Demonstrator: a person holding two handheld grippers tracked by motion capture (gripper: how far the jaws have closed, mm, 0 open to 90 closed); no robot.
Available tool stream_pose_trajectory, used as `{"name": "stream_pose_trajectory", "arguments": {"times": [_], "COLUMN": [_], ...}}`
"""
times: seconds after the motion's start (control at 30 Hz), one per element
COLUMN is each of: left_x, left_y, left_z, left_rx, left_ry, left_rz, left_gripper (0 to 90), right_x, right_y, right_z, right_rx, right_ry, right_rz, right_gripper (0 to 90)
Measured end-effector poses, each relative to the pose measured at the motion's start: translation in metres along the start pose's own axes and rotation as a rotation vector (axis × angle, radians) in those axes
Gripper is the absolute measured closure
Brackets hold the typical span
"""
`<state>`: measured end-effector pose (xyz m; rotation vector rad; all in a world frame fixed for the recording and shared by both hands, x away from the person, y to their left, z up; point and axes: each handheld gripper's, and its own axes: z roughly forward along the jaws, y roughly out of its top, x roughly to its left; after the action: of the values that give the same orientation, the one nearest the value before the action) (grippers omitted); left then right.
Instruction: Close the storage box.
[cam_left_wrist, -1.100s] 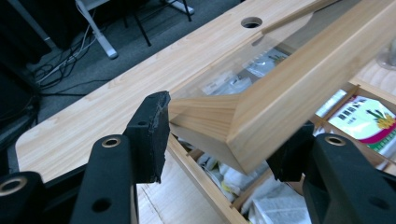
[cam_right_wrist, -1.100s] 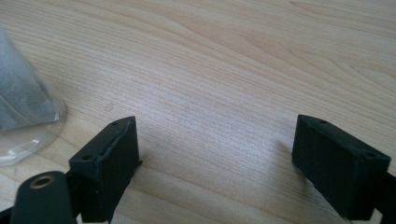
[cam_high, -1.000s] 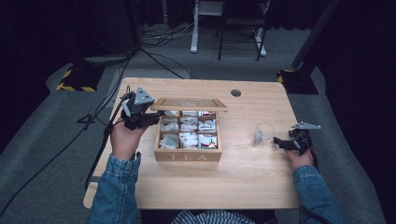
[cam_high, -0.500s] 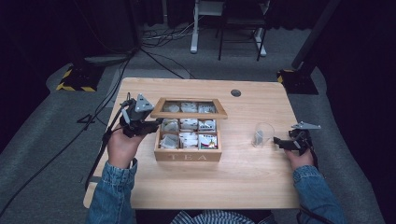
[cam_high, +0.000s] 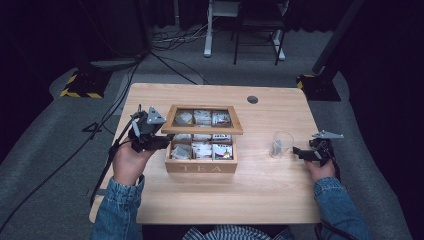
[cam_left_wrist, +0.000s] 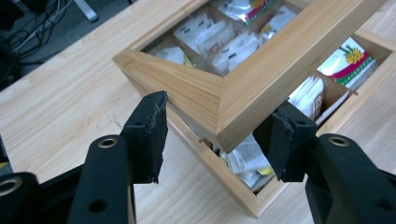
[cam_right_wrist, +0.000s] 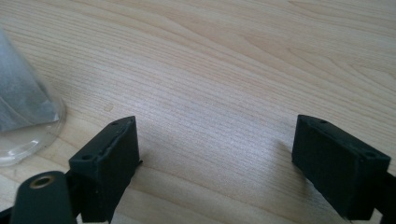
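Left tongs (cam_left_wrist: 212, 135) parted, just opening, astride the half-lowered glass-paned lid (cam_left_wrist: 224, 88) of the wooden tea box (cam_high: 201, 165); right tongs (cam_right_wrist: 215, 163) wide open over the pale wooden counter (cam_right_wrist: 224, 70).

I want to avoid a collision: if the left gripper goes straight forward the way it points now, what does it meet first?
Most likely the corner of the tea box lid. The left gripper has it between its jaws, which have just been opening; whether the pads touch the wood is unclear. Beyond lies the tea box with its tea bags.
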<state>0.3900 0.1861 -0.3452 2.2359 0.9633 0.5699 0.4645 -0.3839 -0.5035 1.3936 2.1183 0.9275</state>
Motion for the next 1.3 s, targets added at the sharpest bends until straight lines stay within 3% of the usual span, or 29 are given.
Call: {"name": "stream_pose_trajectory", "arguments": {"times": [0.3, 0.93, 1.3], "left_x": [0.004, -0.001, -0.004], "left_y": [-0.007, -0.013, -0.016], "left_z": [0.004, 0.02, 0.033], "left_rx": [0.059, 0.207, 0.289], "left_ry": [-0.089, -0.133, -0.164], "left_rz": [-0.034, 0.001, 0.044], "left_gripper": [42.3, 41.3, 41.6], "right_x": [0.0, 0.0, 0.0], "right_y": [0.0, 0.0, 0.0], "right_z": [0.0, 0.0, 0.0], "right_rx": [-0.001, -0.001, -0.001], "right_ry": [0.0, -0.001, 0.0], "right_rz": [-0.001, 0.0, -0.002], "right_gripper": [15.0, 15.0, 15.0]}}
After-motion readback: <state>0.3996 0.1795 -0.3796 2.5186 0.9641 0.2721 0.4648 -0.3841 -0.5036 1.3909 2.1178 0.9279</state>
